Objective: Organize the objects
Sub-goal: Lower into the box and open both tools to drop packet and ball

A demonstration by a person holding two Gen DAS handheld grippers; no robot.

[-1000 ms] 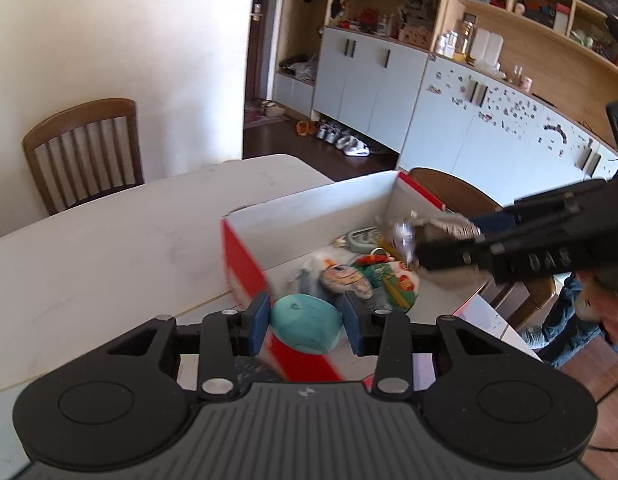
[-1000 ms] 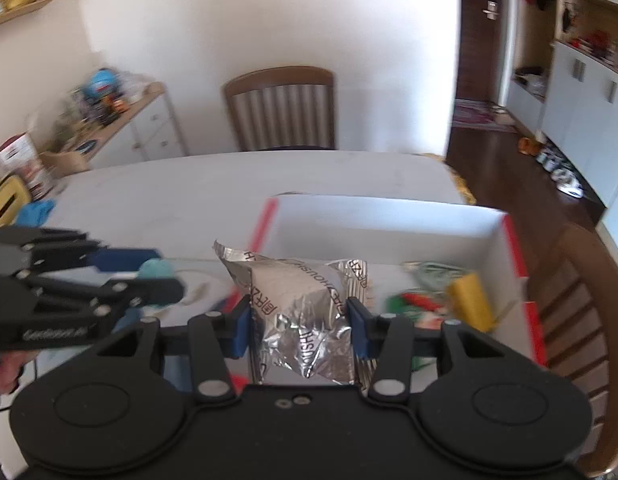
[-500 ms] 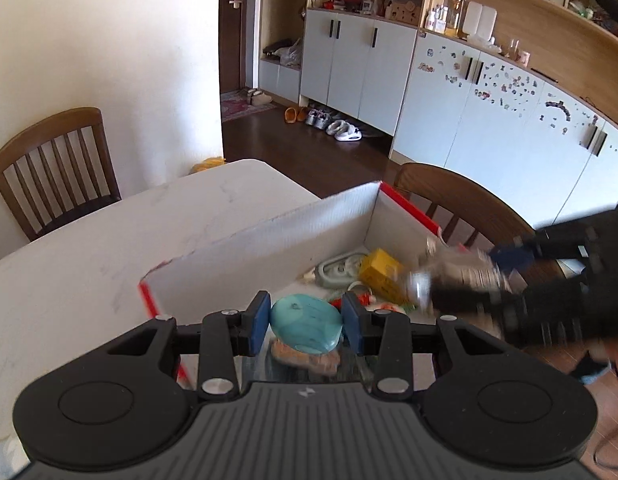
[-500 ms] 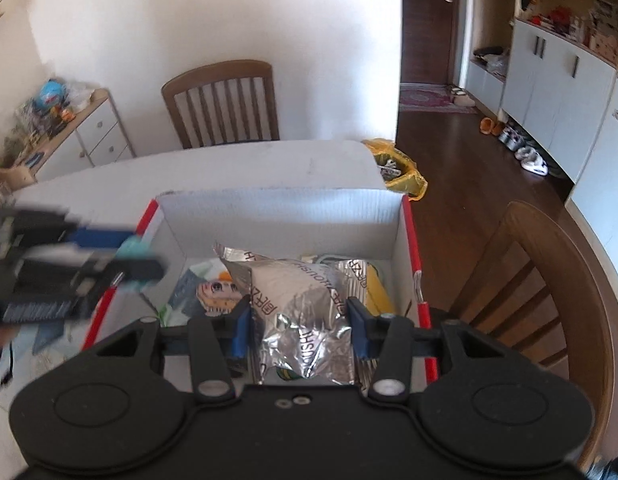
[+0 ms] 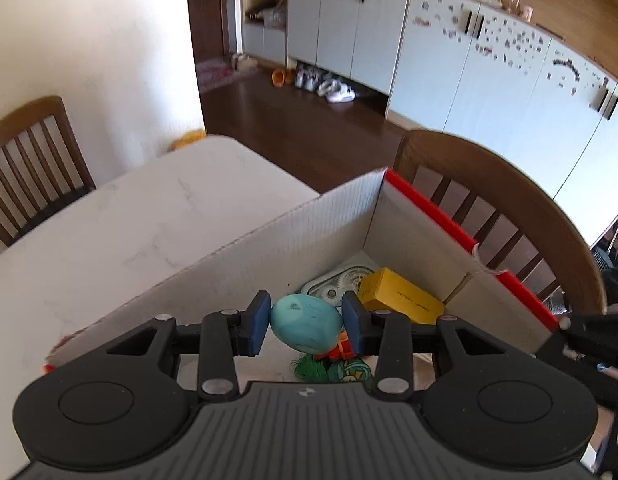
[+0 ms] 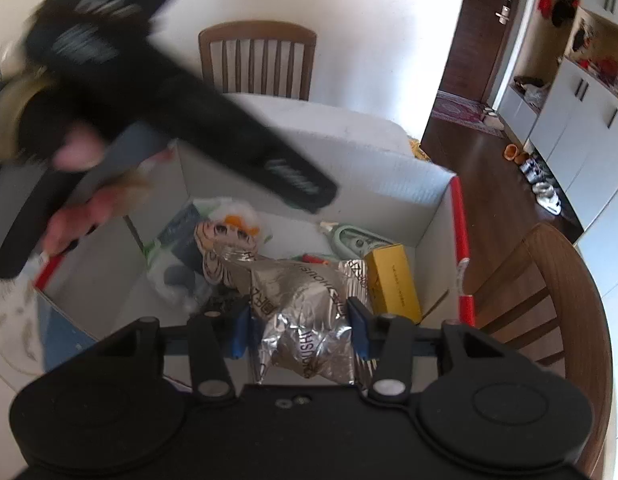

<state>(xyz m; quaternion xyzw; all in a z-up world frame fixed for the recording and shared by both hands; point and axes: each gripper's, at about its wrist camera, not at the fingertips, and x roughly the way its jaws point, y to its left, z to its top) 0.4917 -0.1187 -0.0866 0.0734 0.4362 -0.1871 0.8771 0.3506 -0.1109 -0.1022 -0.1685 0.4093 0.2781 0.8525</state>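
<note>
The left gripper is clenching a smooth turquoise egg-shaped toy between its blue pads, holding it above the inside of the white corrugated cardboard box with red rims. The right gripper is gripping a crinkled silver foil snack packet, also poised over the box's interior, near the box's near edge in that view.

The box is sitting on the white table, at the table's edge next to a curved brown wooden chair. Inside it, a yellow rectangular carton is lying against the red-rimmed side wall, with a pale green plastic gadget just beside it toward the far wall. A cartoon-printed soft packet is resting nearer the opposite side wall.

In the right wrist view, a person's hand is holding the blurred left device over the box's far left corner.
</note>
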